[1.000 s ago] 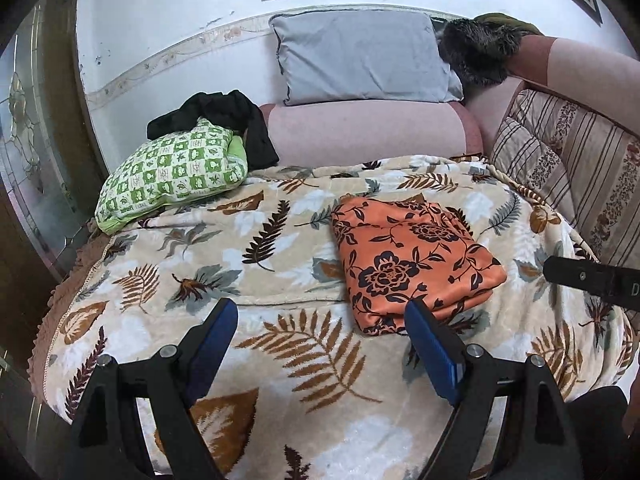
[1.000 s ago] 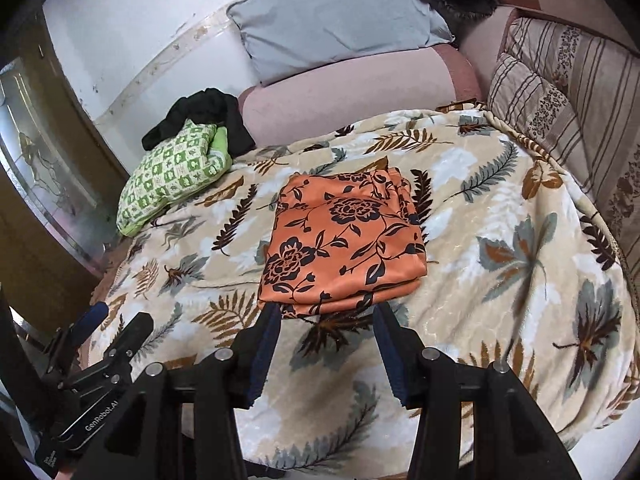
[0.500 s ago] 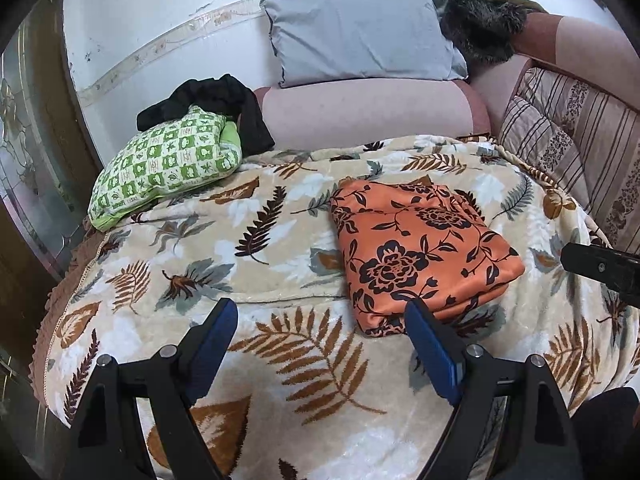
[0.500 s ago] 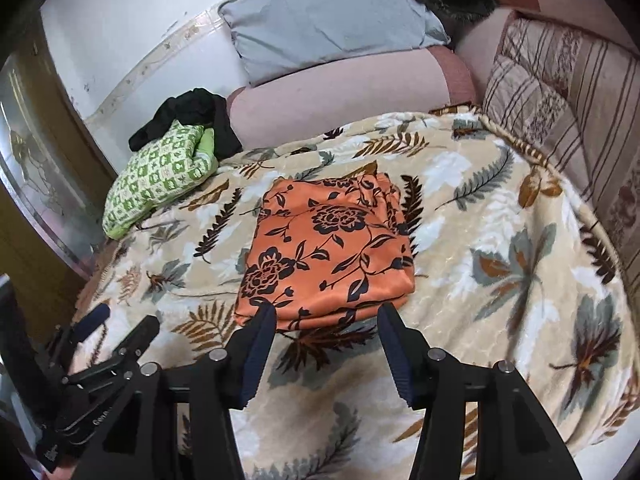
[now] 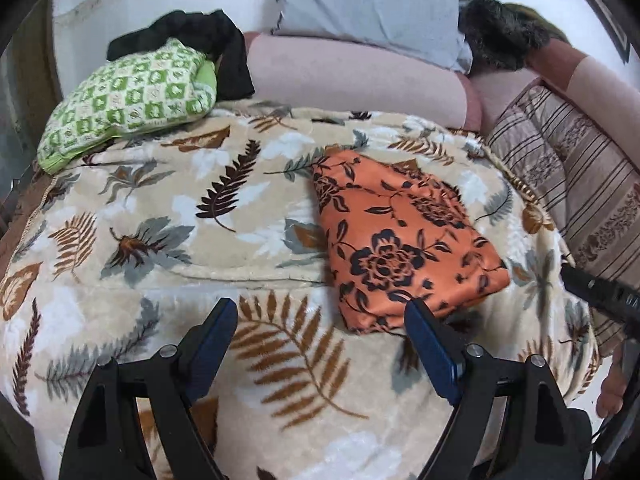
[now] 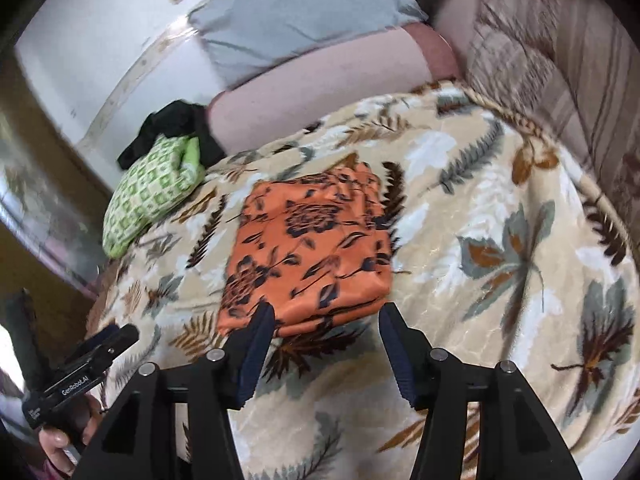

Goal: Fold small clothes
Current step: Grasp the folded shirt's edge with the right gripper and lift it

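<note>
An orange garment with a black flower print [image 5: 404,240], already folded into a compact rectangle of several layers, lies flat on the beige plush blanket with a leaf pattern [image 5: 200,216], towards the blanket's right side and nearer its front edge than the back cushions. The left gripper [image 5: 320,330] hangs above the front of the blanket with its blue-padded fingers spread wide and nothing between them; its right finger sits just beside the garment's near left corner. The right gripper [image 6: 325,332] is also spread and empty, its fingers straddling the garment's near edge from above (whether the pads touch the cloth cannot be told).

The fold looks close to done, so the risk now is undoing it. The fabric looks thin and slippery, and the layers at the near edge are stacked loosely; a pinch that catches only the top layer would peel the stack open. The soft blanket could also be nipped along with the garment and drag it askew. A green-and-white checked pillow [image 5: 128,96] lies at the blanket's back left corner, well apart.
</note>
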{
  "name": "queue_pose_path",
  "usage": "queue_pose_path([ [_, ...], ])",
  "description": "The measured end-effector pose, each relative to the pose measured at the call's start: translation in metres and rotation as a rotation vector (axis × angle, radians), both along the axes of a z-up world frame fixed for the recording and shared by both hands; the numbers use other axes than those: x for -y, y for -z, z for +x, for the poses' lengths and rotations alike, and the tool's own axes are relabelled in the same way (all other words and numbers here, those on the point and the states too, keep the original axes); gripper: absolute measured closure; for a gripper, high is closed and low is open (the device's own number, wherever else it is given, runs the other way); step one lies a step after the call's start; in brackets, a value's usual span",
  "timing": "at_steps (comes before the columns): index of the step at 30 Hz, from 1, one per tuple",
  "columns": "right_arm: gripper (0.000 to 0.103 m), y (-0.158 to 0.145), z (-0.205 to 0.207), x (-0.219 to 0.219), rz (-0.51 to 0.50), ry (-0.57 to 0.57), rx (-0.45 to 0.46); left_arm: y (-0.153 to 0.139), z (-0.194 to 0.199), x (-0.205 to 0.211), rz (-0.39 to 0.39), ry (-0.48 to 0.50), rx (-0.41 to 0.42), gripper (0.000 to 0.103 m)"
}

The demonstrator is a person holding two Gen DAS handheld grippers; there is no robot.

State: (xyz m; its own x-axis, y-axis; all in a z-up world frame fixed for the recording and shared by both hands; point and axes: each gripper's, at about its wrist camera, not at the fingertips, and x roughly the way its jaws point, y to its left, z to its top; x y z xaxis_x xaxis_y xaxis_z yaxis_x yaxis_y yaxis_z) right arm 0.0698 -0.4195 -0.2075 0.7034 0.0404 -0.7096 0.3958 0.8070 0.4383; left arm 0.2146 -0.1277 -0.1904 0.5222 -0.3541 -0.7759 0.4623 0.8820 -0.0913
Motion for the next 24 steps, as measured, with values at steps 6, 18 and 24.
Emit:
queue_pose_path([
  [6,0.049,0.018,0.042,0.019,0.098,-0.028,0.030,0.039,0.038,0.036,0.025,0.024,-0.092,0.017],
  [18,0.064,0.110,0.099,0.022,0.228,-0.028,-0.168,0.085,0.047,0.066,0.141,0.114,-0.101,0.016],
  [24,0.054,0.077,0.088,0.041,0.241,0.000,-0.034,0.061,0.065,0.053,0.006,0.110,-0.054,0.016],
])
